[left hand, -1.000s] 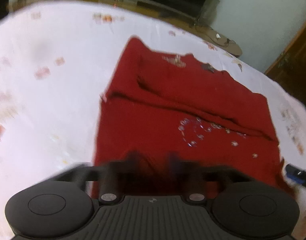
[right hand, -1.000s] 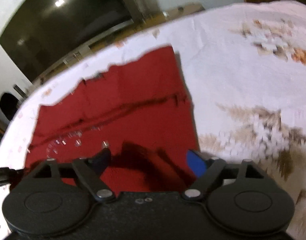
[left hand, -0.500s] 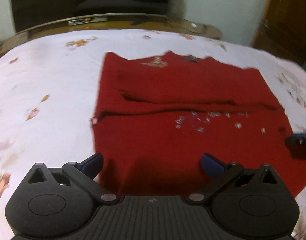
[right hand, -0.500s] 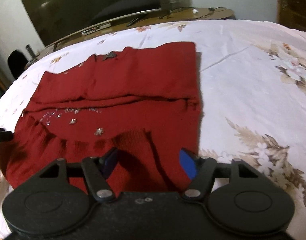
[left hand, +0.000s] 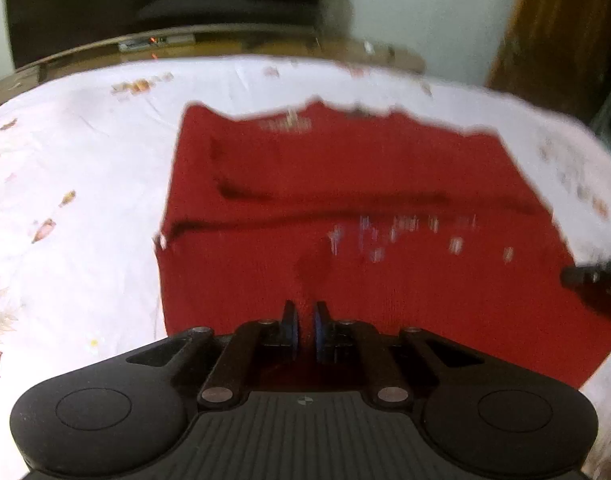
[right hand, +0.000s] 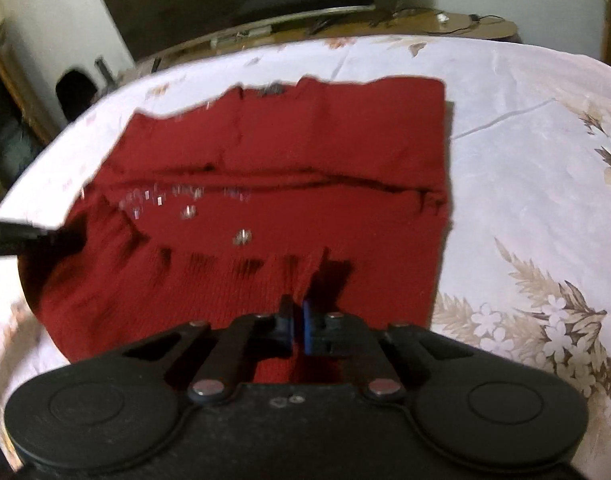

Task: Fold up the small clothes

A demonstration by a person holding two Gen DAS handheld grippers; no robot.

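Underneath everything, the floral bedsheet carries the red knit sweater, spread flat at its middle with one crosswise fold already in it. Soft, limp and light, I judge, so it will sag wherever I don't hold it. My left gripper and right gripper are each pinched on the sweater's near hem, apart from the sequins, which could snag.
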